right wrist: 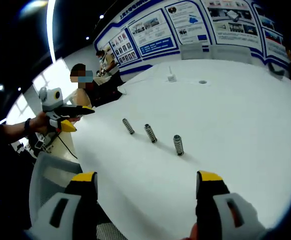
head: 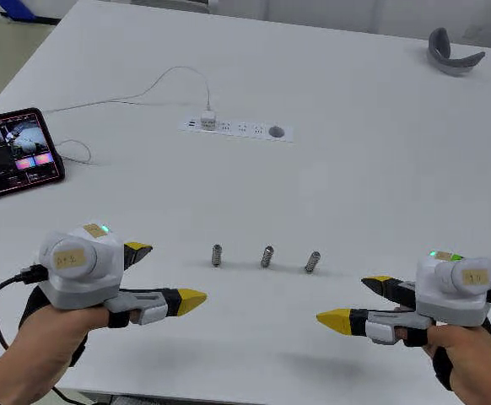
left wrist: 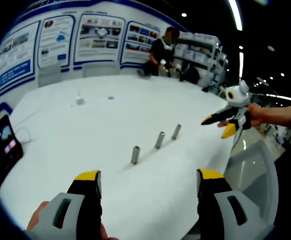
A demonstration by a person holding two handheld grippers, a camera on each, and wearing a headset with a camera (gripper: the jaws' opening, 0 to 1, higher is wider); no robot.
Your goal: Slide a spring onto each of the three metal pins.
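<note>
left gripper [head: 168,272] and right gripper [head: 348,299], jaws spread wide and empty, flank three upright pins [head: 267,256] (springs [right wrist: 178,144] already on) midway between them.

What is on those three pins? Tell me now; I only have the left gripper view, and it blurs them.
Observer: Coiled springs sit on all three, sharp in the right gripper view.
Operator: Report anything lying far off to the right.
Observer: A grey curved band lies at the far right in the head view.
Operator: Check the top of the left hand-held gripper.
Observer: A green light glows on top of the left hand-held gripper.
</note>
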